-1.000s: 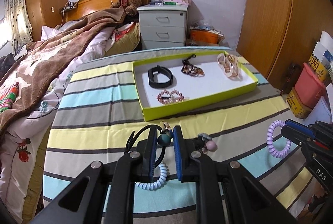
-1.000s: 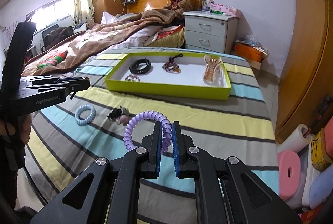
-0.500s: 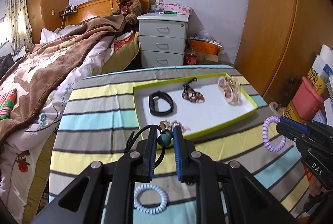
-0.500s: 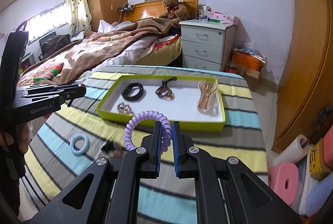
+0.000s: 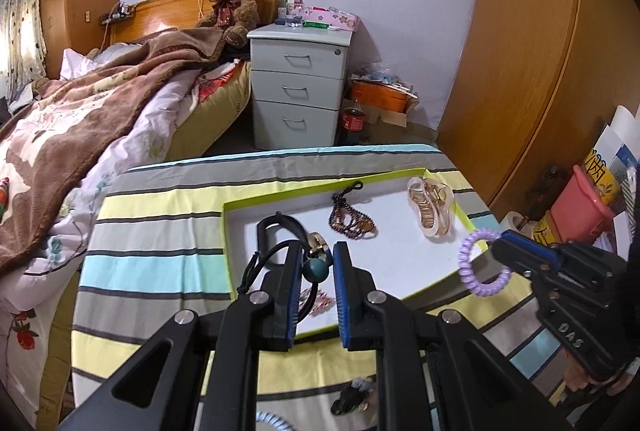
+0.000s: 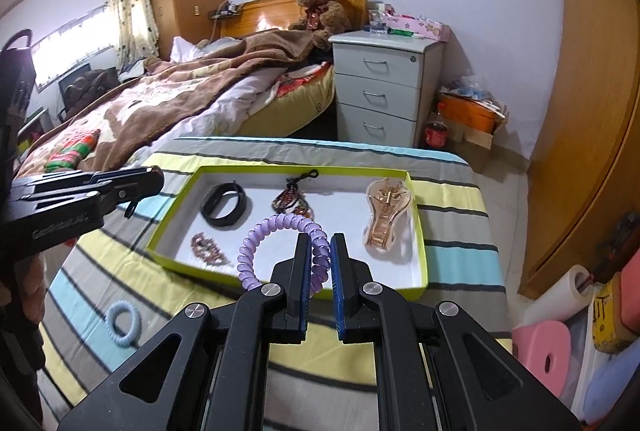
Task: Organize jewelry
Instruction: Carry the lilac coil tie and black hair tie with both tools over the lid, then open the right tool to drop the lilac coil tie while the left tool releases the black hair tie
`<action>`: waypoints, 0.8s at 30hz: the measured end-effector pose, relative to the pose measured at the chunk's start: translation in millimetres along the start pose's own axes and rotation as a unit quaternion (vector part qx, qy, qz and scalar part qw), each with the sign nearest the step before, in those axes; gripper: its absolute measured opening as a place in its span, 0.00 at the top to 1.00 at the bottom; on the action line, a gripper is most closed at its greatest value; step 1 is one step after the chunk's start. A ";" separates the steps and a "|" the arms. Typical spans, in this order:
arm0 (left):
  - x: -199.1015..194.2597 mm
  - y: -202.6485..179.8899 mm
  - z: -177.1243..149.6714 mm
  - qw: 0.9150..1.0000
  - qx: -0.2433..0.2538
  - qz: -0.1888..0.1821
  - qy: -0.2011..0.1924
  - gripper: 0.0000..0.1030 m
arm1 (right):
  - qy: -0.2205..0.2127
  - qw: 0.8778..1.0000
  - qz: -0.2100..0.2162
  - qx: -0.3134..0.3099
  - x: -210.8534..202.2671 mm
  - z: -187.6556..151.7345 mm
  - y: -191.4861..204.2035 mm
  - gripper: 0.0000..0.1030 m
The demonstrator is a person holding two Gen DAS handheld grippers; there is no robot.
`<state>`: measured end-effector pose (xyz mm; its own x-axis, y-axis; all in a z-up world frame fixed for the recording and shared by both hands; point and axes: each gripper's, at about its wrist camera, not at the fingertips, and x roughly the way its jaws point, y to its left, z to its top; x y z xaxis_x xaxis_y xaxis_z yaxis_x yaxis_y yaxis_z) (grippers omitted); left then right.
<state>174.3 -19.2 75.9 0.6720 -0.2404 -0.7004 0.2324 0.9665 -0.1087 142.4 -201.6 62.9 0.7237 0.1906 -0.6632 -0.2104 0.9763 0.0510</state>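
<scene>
My left gripper (image 5: 317,251) is shut on a black-cord hair tie with a teal bead (image 5: 314,268), held over the near-left part of the lime-rimmed white tray (image 5: 227,231). My right gripper (image 6: 320,243) is shut on a purple spiral hair tie (image 6: 276,227), just over the tray's near edge (image 6: 280,285). In the tray lie a black band (image 6: 226,205), a dark beaded necklace (image 6: 292,201), a rose-gold piece in a clear case (image 6: 386,215) and a pink bead bracelet (image 6: 208,247). A pale blue spiral tie (image 6: 123,322) lies on the striped cloth.
A dark hair piece (image 5: 352,395) lies on the striped tablecloth (image 5: 160,271) behind my left fingers. Beyond the table stand a bed (image 6: 160,103) and a grey drawer unit (image 6: 380,91). A wooden wardrobe (image 6: 592,111) and storage bins (image 5: 580,207) are on the right.
Both grippers have moved forward and slightly up, from the middle of the cloth to over the tray's near edge, each still holding its hair tie. The blue tie now lies behind them.
</scene>
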 end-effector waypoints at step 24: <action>81.1 -32.3 -5.3 0.997 -0.006 -0.048 0.059 0.84 | 0.068 0.997 -0.034 0.000 88.0 8.7 -23.9 0.91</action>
<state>217.6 -69.4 18.9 0.5594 -0.3198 -0.7647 0.2828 0.9409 -0.1865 216.9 -207.3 9.8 0.6406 0.1094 -0.7600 -0.1640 0.9865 0.0038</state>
